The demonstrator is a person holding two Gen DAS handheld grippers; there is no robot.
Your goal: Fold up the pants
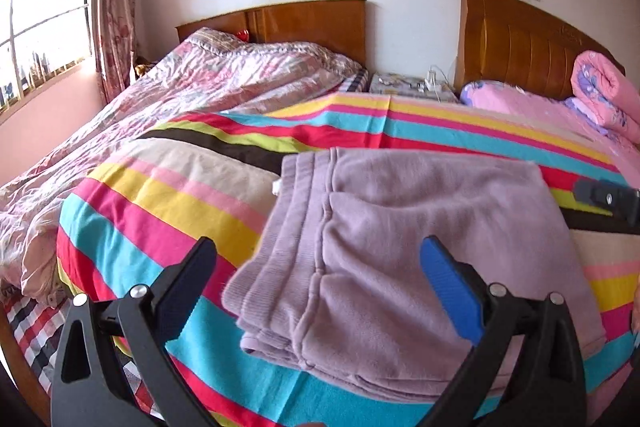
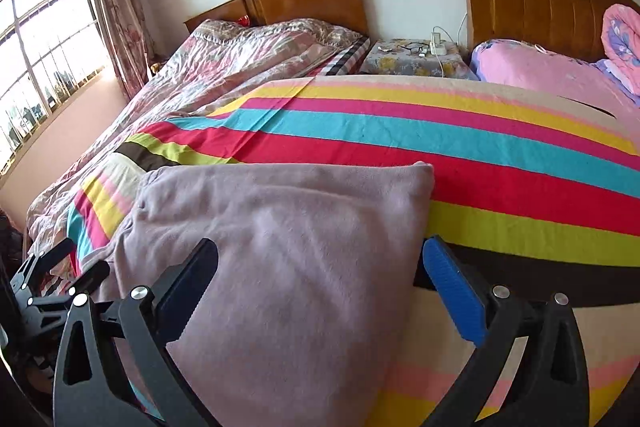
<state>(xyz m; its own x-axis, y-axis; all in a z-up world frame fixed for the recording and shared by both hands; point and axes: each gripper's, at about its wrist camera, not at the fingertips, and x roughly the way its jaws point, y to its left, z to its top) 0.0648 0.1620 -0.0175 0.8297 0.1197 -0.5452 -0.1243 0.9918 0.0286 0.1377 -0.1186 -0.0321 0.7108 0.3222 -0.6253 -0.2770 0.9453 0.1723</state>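
Left wrist view: left claw [image 1: 316,275] spread wide, holding nothing, above the folded lilac pants [image 1: 400,247].
Pants: folded stack on the striped bedspread [image 1: 160,195], waistband toward the left.
Right wrist view: right claw [image 2: 320,275] wide apart, empty, over the pants [image 2: 280,247].
Right edge: pants' fold ends beside the blue finger [image 2: 454,295].
Background: nightstand [image 2: 412,61] between two wooden headboards.
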